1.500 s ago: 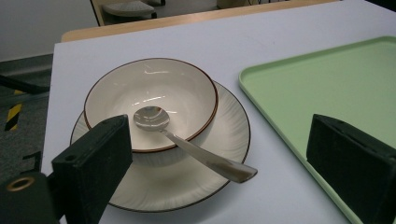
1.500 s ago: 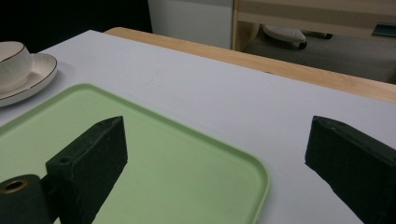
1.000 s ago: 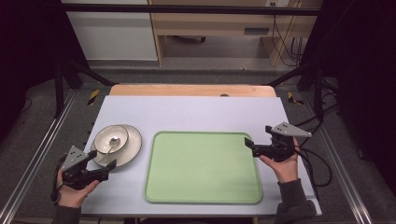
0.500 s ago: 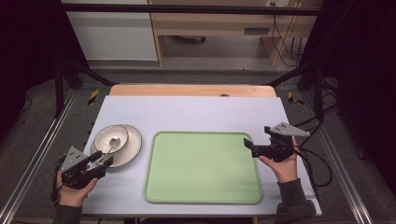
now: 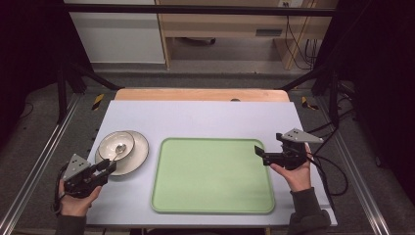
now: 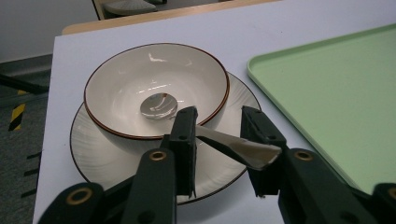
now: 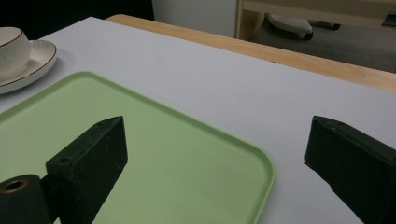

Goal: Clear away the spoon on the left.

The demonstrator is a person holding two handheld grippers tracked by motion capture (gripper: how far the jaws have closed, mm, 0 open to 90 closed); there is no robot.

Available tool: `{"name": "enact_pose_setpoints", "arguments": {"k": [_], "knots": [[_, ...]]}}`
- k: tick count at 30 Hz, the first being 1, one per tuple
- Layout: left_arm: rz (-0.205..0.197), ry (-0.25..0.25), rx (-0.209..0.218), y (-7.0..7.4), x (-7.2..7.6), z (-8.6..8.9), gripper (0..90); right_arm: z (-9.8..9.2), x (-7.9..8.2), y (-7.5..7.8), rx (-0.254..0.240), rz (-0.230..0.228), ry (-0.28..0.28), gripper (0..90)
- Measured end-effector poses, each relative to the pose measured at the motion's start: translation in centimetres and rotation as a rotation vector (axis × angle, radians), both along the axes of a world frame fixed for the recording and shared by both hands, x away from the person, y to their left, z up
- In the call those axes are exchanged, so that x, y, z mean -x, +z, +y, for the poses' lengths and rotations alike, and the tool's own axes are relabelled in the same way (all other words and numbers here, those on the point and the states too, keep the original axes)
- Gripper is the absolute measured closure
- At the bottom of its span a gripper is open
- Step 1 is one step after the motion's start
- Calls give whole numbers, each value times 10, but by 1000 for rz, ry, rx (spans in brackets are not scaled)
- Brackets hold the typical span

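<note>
Spoon (image 6: 205, 135): in bowl (image 6: 121, 88) on plate (image 6: 93, 158), left desk (image 5: 205, 117) side; handle between left claw (image 6: 217, 133), just narrowing. Right claw (image 7: 215, 154): wide, empty, over green tray (image 5: 210, 176).

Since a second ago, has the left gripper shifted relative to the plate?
No. The left gripper sits at the plate's near rim as before; only its jaws have been closing around the spoon handle.

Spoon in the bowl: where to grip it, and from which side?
Grip the spoon by its flat handle end, which juts past the bowl rim toward the table's near-left corner. Come in from that side, low, jaws either side of the handle. The left gripper already straddles it and has just been closing.
</note>
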State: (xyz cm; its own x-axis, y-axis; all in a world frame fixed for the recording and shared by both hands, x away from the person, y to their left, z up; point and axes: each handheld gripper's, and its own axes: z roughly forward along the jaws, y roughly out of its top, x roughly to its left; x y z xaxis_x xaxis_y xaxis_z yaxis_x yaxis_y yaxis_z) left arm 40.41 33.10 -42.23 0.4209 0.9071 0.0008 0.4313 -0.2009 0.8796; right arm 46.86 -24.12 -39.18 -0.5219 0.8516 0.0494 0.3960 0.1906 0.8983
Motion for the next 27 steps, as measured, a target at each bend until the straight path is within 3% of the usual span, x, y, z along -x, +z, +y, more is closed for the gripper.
{"name": "enact_pose_setpoints", "arguments": {"k": [27], "knots": [[-15, 49, 41, 3, 2, 4, 840, 1, 0, 0, 2, 8, 6, 58]]}}
